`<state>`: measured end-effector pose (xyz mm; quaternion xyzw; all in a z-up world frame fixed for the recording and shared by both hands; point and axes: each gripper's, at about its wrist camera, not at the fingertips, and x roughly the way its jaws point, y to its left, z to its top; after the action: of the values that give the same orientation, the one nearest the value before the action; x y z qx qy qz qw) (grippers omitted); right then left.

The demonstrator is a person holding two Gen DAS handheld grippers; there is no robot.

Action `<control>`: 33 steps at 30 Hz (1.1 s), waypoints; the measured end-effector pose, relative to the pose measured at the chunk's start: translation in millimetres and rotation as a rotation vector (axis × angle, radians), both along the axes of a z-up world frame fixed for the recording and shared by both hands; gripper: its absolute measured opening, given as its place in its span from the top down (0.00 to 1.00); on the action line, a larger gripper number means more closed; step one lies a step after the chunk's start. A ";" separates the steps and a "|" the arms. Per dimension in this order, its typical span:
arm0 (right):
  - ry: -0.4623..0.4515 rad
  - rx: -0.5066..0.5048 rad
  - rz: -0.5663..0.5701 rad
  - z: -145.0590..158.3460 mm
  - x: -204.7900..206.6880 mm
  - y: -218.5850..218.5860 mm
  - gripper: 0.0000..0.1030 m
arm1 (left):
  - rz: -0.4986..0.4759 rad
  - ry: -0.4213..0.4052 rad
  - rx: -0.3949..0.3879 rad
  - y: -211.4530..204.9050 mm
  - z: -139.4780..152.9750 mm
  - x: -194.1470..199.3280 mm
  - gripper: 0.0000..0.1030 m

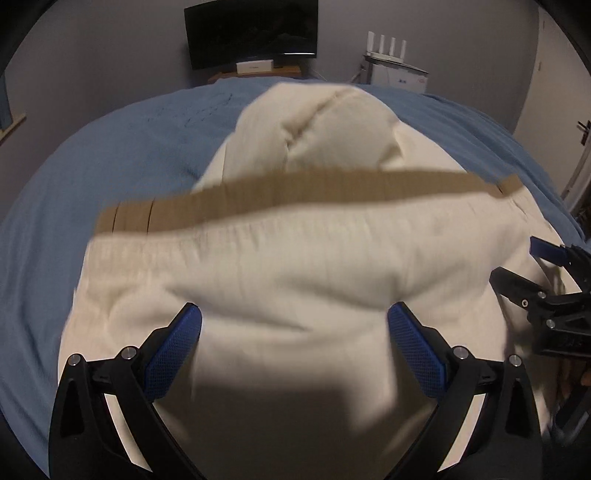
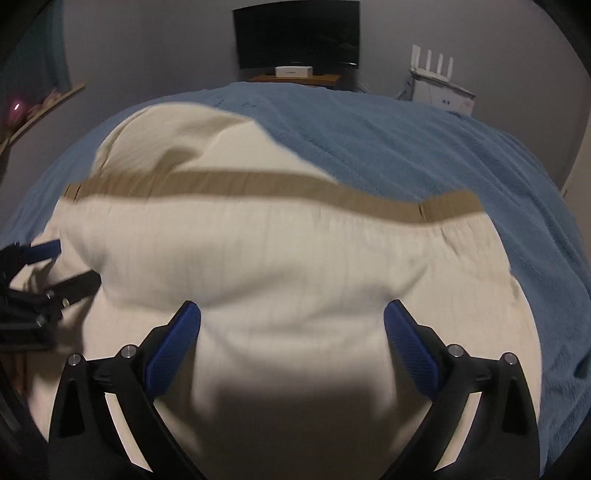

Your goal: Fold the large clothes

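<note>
So both hand-held grippers are spread wide with nothing in them. The left gripper hangs over the near part of the garment, blue pads apart and no cloth between them. Same story for the right gripper, released and hovering above the fabric. My read is they're side by side like that because each one handles one side of the fold, and the cloth looks freshly laid down rather than held.

That garment is a big cream ribbed knit, lying on the bed with the blue cover showing to the left, right and far side. A tan band runs left to right across it, looks like a hem or waistband flipped over, with more cream cloth bunched beyond on the far side. I'd guess one fold is done and at least one more is needed.

Count: one garment, one tan band, two grippers, four blue pads. Far off: one dark screen, one white box under it, one router with four antennas.
</note>
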<state>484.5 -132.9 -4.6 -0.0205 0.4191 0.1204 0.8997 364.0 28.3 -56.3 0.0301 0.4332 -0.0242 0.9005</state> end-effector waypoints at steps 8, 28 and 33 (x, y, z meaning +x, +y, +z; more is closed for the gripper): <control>0.035 0.044 -0.045 -9.0 37.8 -4.0 0.08 | 0.046 0.002 0.054 1.8 -1.5 39.1 0.05; 0.053 0.135 -0.240 -26.6 -92.4 -160.7 0.10 | 0.230 0.058 -0.055 109.6 -4.7 -107.7 0.05; 0.103 0.212 -0.401 -6.6 -121.1 -201.2 0.12 | 0.321 0.036 -0.132 131.0 24.4 -149.6 0.06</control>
<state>363.3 -334.1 -11.2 0.1640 0.4453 -0.0164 0.8801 214.4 159.3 -31.9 -0.0992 0.4459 0.0911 0.8849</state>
